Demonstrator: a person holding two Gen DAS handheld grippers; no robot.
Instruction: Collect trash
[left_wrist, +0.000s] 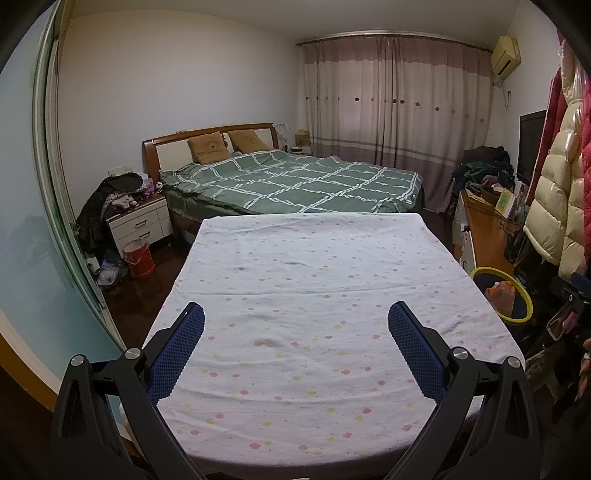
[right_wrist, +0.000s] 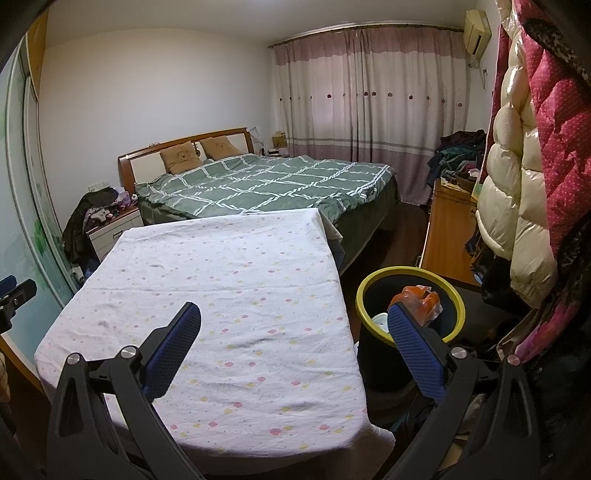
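Observation:
A black bin with a yellow rim (right_wrist: 456, 295) stands on the floor right of the table; it also shows in the left wrist view (left_wrist: 526, 299). Inside lie an orange plastic bag (right_wrist: 417, 295) and a pale cup-like item (right_wrist: 380, 320); the bag also shows in the left wrist view (left_wrist: 500, 293). My left gripper (left_wrist: 295, 314) is open and empty above the flower-print tablecloth (left_wrist: 314, 266). My right gripper (right_wrist: 293, 315) is open and empty over the table's right edge (right_wrist: 340, 280), its right finger (right_wrist: 413, 343) in front of the bin. No loose trash shows on the cloth.
A green checked bed (left_wrist: 295, 181) lies beyond the table. A nightstand with clothes (left_wrist: 136, 218) and a red bucket (left_wrist: 138, 258) stand at the left. A wooden dresser (right_wrist: 447, 229) and hanging puffy coats (right_wrist: 524, 177) crowd the right side.

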